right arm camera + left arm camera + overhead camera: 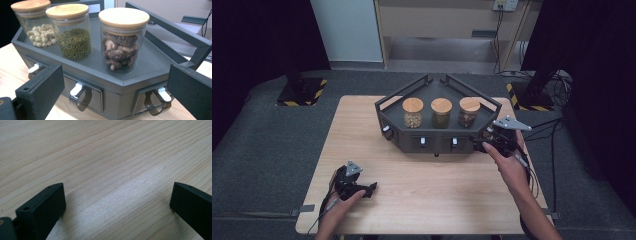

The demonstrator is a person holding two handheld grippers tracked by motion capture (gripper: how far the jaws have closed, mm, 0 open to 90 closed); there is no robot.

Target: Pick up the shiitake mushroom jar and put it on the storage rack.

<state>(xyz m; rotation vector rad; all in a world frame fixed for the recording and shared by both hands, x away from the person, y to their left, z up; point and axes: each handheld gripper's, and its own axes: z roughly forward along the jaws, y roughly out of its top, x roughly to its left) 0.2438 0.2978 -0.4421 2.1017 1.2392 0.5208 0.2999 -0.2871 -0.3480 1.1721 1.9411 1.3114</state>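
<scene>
Mushroom jar point(122, 42) beside green-bean jar point(72, 35)

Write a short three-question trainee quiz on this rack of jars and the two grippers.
1. True or false: the left gripper has its jaws shut on a jar.
2. Which jar stands nearest the right gripper? A) lotus seed jar B) green bean jar C) mushroom jar
3. Fill in: all three jars stand on the dark ____.

Key: 1 false, it is open over the bare table; 2 C; 3 rack.
</scene>
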